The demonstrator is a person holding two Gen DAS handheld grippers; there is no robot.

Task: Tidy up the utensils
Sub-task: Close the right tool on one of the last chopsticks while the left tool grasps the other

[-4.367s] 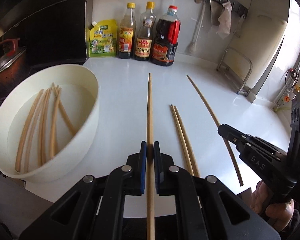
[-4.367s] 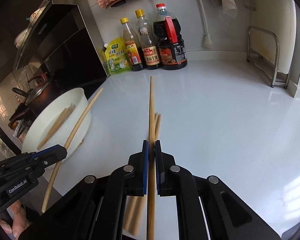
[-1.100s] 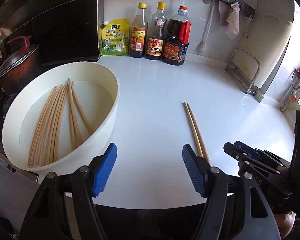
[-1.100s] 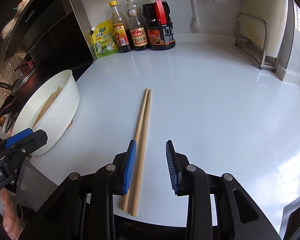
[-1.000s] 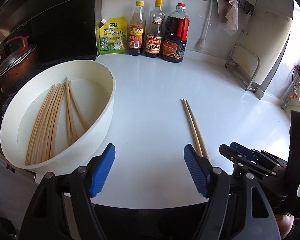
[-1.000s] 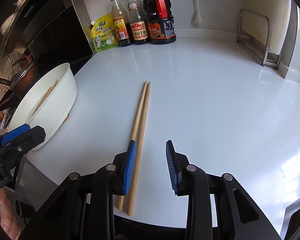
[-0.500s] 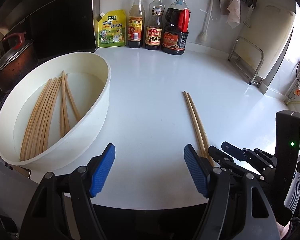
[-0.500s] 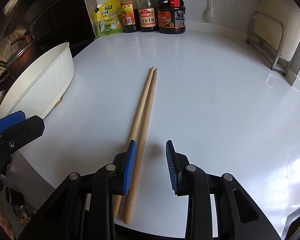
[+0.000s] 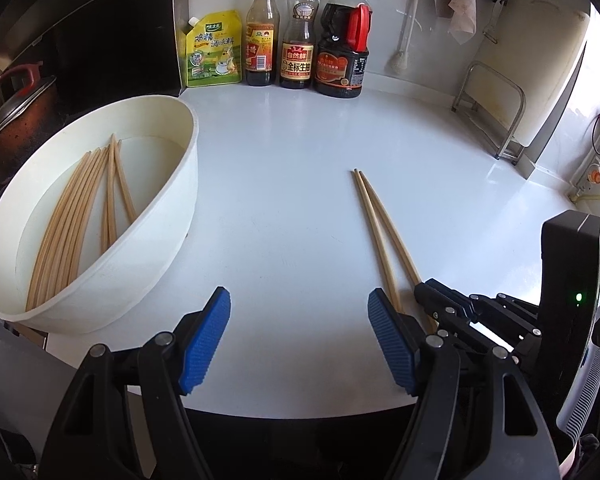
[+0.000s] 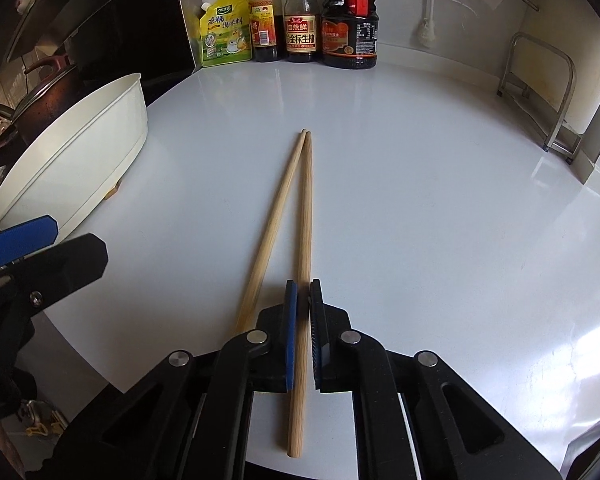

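A glossy white tabletop (image 10: 420, 200) fills both views, backed by a pale wall where three sauce bottles (image 9: 300, 36) and a yellow-green pouch (image 9: 214, 50) stand in a row. To the left of the bottles a dark stove area holds a lidded pot (image 9: 16, 120), and a metal rack (image 9: 496, 112) stands to their right. A white basin (image 9: 172, 216) sits near the pot with a bundle of chopsticks (image 9: 72, 216) lying inside it. Two loose chopsticks (image 10: 296, 200) lie on the tabletop well right of the basin, tips touching and fanning apart. The right gripper (image 10: 303, 292) has just been closing and now pinches the right-hand chopstick of that pair between its blue pads; the other lies just beside its left finger. The left gripper (image 9: 298, 320) hangs spread wide over bare tabletop between basin and pair, holding nothing. In the left wrist view the pair's near ends are hidden behind the grippers.
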